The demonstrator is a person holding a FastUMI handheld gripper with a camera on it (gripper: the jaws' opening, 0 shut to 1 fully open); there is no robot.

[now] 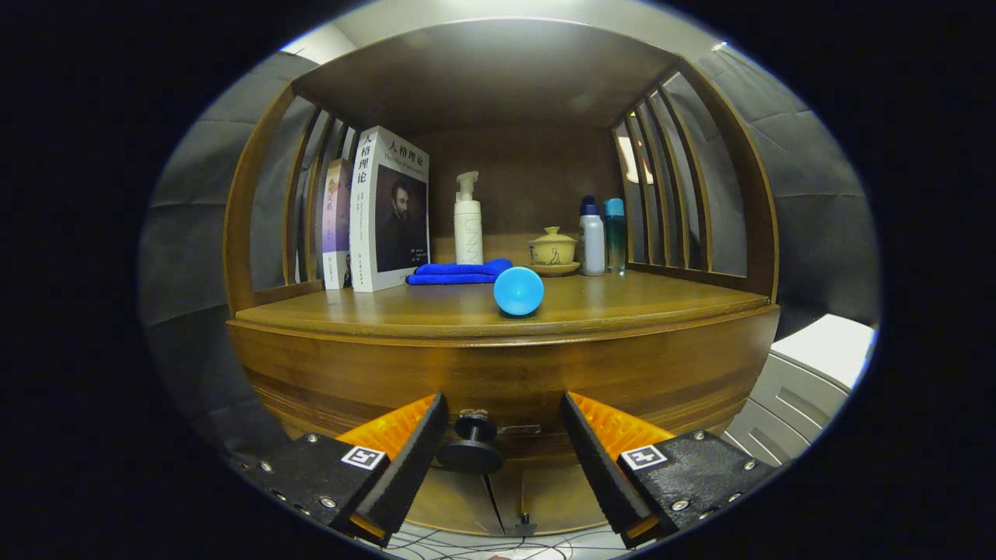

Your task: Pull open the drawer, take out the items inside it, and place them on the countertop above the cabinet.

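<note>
We see one hand-held gripper point(504, 435) with its two fingers spread apart, released and grasping nothing. Between the fingers, nearer the left one, sits one dark round drawer knob point(471, 447) on the front of the drawer point(506, 389); neither finger touches it. The drawer front lies flush under the wooden surface point(622, 299) of the cabinet, so the drawer looks closed and we cannot tell what it holds.

On the surface, beyond the fingers at 12 o'clock, we count one blue ball point(518, 291) close to the front edge. Behind it, toward 11 o'clock, lies one folded blue cloth point(459, 272). Farther toward 10 o'clock stand two books upright: a large white book point(389, 210) and, just beside it on the left, a thinner purple book point(336, 225). Behind the cloth stands one white pump bottle point(468, 222). At 1 o'clock from the ball we count one small lidded yellow cup point(552, 247) on a saucer, and just right of it two bottles side by side: one white bottle point(592, 237) with a dark cap and one teal bottle point(615, 233).

Slatted wooden side panels close the shelf space on both sides. At 4 o'clock from the gripper, beside the cabinet, stands one white box-shaped unit point(809, 373). Some thin cables point(467, 544) lie on the floor below the fingers.
</note>
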